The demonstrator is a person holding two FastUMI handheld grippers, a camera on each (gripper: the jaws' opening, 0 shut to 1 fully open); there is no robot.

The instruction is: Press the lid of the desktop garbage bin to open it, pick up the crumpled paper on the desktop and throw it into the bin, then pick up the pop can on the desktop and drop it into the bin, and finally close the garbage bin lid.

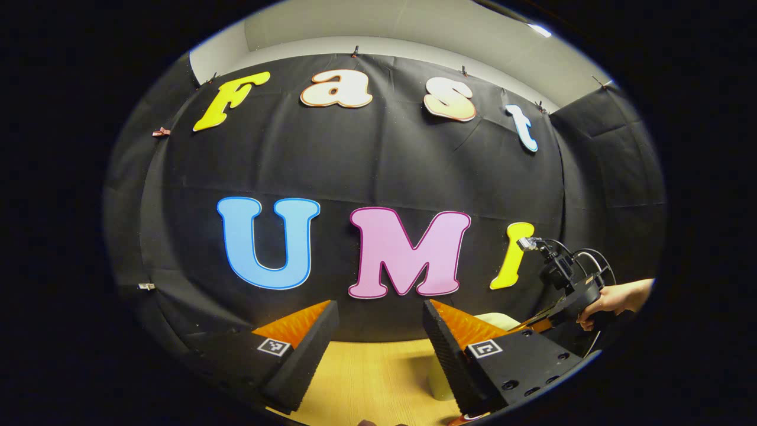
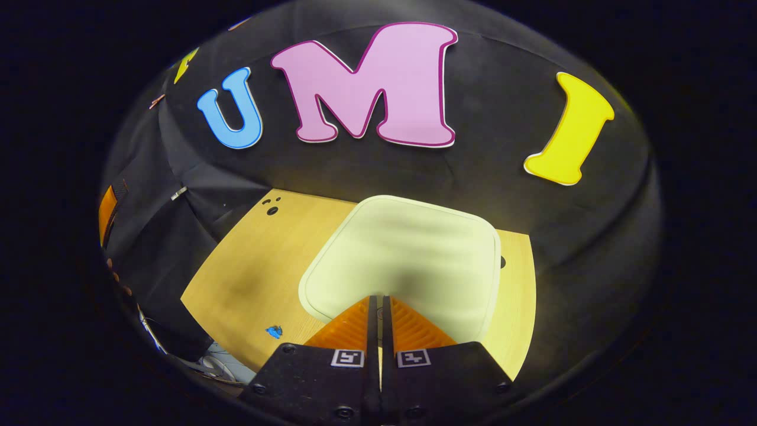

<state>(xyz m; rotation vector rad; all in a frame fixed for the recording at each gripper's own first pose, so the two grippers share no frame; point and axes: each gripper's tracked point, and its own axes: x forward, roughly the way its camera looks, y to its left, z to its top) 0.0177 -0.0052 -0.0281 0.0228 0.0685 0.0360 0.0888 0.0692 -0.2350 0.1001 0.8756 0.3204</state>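
wooden desktop (image 2: 248, 278); right gripper (image 2: 378, 307) fingers pressed together over bin lid (image 2: 414, 254), left gripper (image 1: 378, 319) spread

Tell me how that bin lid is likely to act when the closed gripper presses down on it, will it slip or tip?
The lid looks smooth and slightly glossy, so the right gripper, jaws together, might slide a little. The gripper sits near the lid's edge, so the light-looking garbage bin could rock. The wooden table offers flat support.
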